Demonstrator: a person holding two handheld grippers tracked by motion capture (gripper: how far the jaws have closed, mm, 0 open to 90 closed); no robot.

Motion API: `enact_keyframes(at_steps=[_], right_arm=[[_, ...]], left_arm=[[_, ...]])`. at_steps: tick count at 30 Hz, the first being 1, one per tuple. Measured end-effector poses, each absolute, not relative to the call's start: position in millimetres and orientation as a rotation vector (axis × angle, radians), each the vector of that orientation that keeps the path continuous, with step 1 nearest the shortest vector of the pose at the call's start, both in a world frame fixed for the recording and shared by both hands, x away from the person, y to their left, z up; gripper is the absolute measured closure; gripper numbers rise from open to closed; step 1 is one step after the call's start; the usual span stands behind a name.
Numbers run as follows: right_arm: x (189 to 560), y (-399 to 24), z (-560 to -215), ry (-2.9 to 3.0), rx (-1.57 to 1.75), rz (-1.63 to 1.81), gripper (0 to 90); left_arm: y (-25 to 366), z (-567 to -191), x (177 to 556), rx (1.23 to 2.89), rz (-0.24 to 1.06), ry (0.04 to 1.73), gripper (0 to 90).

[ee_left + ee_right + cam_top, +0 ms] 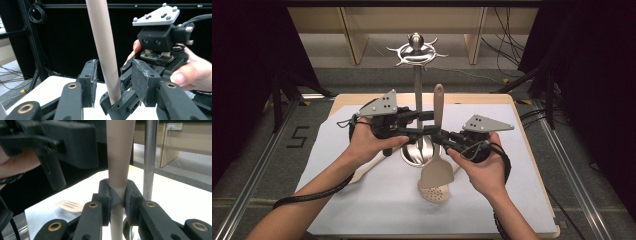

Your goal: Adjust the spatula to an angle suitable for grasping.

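While right gripper (443,137) fingers clamp the spatula (438,150) handle (upright), left gripper (424,125) fingers stand apart.

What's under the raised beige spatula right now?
A beige slotted spoon lies under the spatula blade, on the white sheet. The blade covers the spoon's upper part; its handle isn't visible.

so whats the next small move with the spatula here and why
Probably draw the left gripper back, clear of the spatula. Its jaws stand apart on either side of the handle without pressing it, while the right gripper is clamped on that handle, holding it upright beside the utensil stand.
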State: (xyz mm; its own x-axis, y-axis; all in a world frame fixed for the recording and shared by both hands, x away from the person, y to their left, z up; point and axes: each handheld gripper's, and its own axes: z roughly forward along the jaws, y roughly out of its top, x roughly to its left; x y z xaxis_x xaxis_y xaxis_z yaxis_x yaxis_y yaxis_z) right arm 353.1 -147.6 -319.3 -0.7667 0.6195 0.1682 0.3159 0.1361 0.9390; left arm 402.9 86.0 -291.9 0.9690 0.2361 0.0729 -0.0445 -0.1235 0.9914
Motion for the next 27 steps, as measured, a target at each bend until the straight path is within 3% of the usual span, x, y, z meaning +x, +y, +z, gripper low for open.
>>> enact_keyframes(at_steps=[10,18,27], right_arm=[[351,-141,-321,2.149,0.844,1.615,78.2],[345,-144,-319,2.119,0.748,1.601,63.8],[339,-174,-332,2.052,0.843,1.545,60.3]], left_arm=[[86,-295,402,1.664,0.176,0.200,75.3],[95,-289,409,1.678,0.239,0.175,75.6],[99,-284,415,1.659,0.258,0.212,75.6]])
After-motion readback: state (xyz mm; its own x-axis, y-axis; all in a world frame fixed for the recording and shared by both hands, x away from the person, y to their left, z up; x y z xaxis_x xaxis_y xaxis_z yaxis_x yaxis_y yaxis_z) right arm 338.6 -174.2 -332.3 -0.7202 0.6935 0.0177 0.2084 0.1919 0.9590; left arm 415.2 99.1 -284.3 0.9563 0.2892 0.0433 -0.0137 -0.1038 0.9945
